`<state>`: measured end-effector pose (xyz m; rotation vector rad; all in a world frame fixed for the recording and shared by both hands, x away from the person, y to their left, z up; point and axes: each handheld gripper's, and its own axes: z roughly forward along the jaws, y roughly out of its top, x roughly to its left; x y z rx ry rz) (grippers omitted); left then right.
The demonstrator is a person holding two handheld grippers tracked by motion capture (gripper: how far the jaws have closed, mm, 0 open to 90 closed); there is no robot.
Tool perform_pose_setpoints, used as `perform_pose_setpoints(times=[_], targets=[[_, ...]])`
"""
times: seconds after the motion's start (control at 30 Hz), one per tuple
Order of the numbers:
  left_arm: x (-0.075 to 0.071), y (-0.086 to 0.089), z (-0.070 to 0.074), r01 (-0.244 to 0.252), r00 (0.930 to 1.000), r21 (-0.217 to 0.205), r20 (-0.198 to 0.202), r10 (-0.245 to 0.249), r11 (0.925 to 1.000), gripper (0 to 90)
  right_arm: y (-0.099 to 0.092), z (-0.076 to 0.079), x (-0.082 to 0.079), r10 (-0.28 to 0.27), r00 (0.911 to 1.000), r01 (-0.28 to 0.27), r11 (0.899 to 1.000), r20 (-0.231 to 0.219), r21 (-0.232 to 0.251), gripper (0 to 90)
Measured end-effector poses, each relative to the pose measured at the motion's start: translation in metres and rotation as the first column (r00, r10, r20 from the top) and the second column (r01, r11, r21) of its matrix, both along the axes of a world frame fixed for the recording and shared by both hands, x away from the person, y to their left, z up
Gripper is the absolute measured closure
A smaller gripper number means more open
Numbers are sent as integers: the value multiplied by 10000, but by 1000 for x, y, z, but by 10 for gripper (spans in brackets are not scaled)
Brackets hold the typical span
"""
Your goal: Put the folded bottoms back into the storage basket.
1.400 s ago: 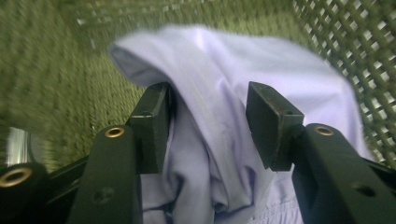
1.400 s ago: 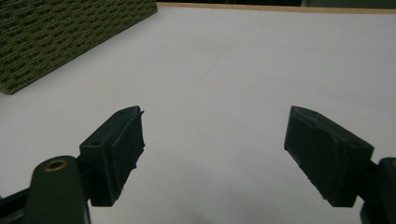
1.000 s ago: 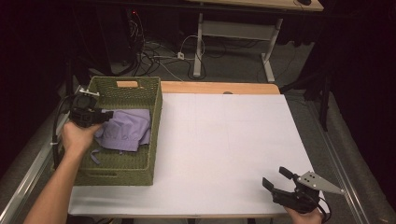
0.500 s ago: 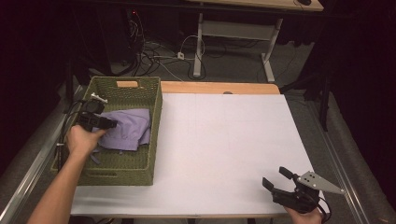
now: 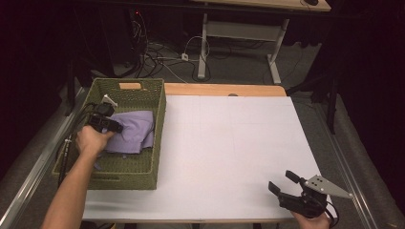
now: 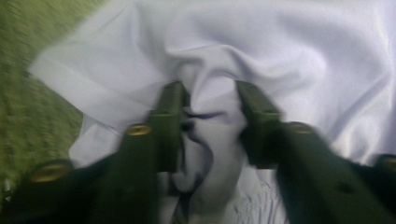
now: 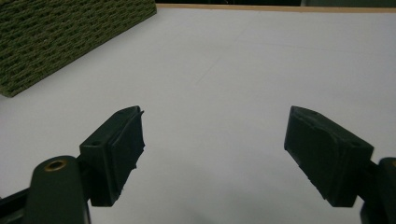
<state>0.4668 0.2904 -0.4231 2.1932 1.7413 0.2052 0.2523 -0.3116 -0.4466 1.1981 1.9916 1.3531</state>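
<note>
Now left claw (image 6: 208,100) closing, pinching lavender cloth (image 6: 280,56) fold in green basket (image 5: 157,138); right claw (image 7: 212,154) wide open; no writing legible.

**Basket at left of table, grippers at left and lower right**

A basket (image 5: 160,138) sits on the table's (image 5: 229,143) left edge, a cloth (image 5: 136,131) inside it. The left gripper (image 5: 114,128) reaches into the basket onto the cloth. The right gripper (image 5: 281,182) rests at the frame's lower right, well apart.
</note>
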Motion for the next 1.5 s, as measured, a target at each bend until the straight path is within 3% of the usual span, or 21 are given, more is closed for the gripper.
perform_pose_setpoints(times=[0.07,0.13,0.43,0.6,0.7,0.73,0.77,0.9,1.0,1.07,1.2,1.3,1.5], targets=[[-2,0,3,43,10000,-123,-83,-44,9999,785,0,0,0,3,10000,-2,10000,-3,21,206],[-5,0,7,147,9998,-266,-112,-150,9995,806,0,0,0,1,10000,-1,10000,-4,24,206],[-20,1,37,922,9957,-995,17,-925,9908,822,0,0,0,-26,10000,26,10000,0,-9,207],[-21,9,40,1111,9927,-1315,-330,-1164,9851,821,0,0,0,-18,10000,18,10000,-3,-7,207],[-18,9,30,975,9951,-403,-97,-980,9944,805,0,0,0,-7,10000,7,10000,-21,-32,207],[-18,9,30,975,9951,-403,-97,-980,9944,786,0,0,0,-13,10000,12,10000,-22,-36,207],[-14,8,20,844,9962,-215,-220,-848,9962,766,0,0,0,-28,10000,28,10000,-10,-26,207],[-10,7,14,704,9967,-455,-367,-721,9965,755,0,0,0,-46,10000,46,10000,11,5,207],[-12,9,21,563,9984,-588,-3,-564,9967,665,0,0,0,-22,10000,22,10000,-20,-13,207],[-15,12,30,458,9974,-765,596,-412,9960,626,0,0,0,-13,10000,13,10000,-16,-15,207],[-16,18,44,64,9851,-943,1719,99,9955,566,0,0,0,-34,10000,34,10000,-1,-15,207],[-9,19,42,-209,9808,-934,1909,385,9954,544,0,0,0,-47,10000,47,10000,-8,-9,207],[11,26,21,-1090,9741,-1026,1871,1268,9887,527,-1,0,0,-122,9999,123,9999,-28,52,207]])
